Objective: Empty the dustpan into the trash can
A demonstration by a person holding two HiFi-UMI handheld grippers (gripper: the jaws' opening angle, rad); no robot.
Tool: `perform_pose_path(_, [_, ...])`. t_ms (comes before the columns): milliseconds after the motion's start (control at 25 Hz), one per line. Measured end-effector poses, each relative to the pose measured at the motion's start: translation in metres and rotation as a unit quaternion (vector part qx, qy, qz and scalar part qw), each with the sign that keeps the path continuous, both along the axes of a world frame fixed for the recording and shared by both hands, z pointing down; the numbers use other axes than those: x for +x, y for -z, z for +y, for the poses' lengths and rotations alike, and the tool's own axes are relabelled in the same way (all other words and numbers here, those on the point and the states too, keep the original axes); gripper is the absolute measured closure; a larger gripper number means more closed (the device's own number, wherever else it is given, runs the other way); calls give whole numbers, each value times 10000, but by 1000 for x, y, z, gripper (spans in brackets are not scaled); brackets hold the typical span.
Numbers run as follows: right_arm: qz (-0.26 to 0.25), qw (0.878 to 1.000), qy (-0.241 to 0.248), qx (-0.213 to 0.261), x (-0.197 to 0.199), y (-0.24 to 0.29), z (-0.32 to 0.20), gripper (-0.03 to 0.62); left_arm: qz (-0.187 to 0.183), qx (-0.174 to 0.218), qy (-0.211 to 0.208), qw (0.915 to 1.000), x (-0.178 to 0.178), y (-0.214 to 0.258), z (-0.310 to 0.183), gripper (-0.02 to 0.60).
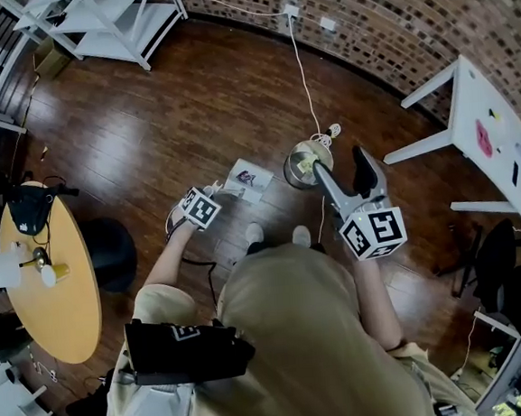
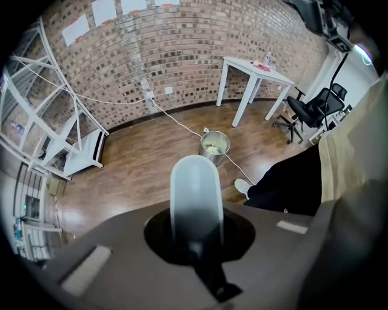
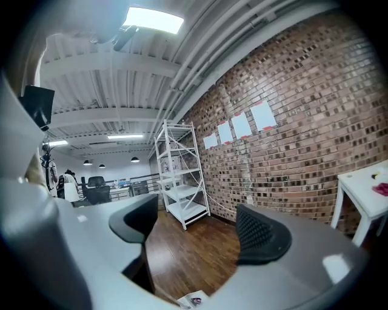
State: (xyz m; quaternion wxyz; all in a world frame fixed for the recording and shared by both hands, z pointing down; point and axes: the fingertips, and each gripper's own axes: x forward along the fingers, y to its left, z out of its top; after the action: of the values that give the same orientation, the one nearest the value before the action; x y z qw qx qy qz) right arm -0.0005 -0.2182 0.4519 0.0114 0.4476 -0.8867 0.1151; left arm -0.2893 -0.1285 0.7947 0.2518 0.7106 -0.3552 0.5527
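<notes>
The trash can (image 1: 307, 165), a small metal bucket with pale scraps inside, stands on the wood floor just ahead of the person's shoes; it also shows in the left gripper view (image 2: 214, 147). My left gripper (image 1: 197, 210) points steeply down left of the can, its jaws shut on a pale rounded handle (image 2: 195, 194), seemingly the dustpan's. The pan itself is hidden under the gripper. My right gripper (image 1: 343, 170) is held level beside the can's right side; its jaws (image 3: 200, 233) stand apart with only floor between them.
A leaflet (image 1: 247, 178) lies on the floor between the left gripper and the can. A white cable (image 1: 302, 63) runs from the brick wall to the can. A round yellow table (image 1: 55, 293) stands at left, a white shelf rack (image 1: 104, 21) at the back, a white table (image 1: 490, 137) at right.
</notes>
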Motion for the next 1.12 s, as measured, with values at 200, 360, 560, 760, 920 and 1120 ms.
perform_pose_path(200, [-81,9999,-89,-2,14,-2,0,206,48,216,-152,9996,6,30,-12,581])
perform_pose_path(360, [-155,9998,-136,20,22,0,-1,206,-52,141,-404,9991,4,55,-10,581])
perform_pose_path(560, [-131,9997,-178,66,29,0,-5,206,-37,180,-565,9982,-3,98,-7,581])
perform_pose_path(760, [-208,9995,-220,58,33,-1,-9,206,11,126,-760,9970,-7,141,-2,581])
perform_pose_path(920, [-323,9992,-236,-13,38,-6,-12,206,183,48,-920,9956,0,178,-7,581])
perform_pose_path(1120, [-319,9991,-286,45,42,-2,-12,206,150,34,-1267,9918,4,227,-9,581])
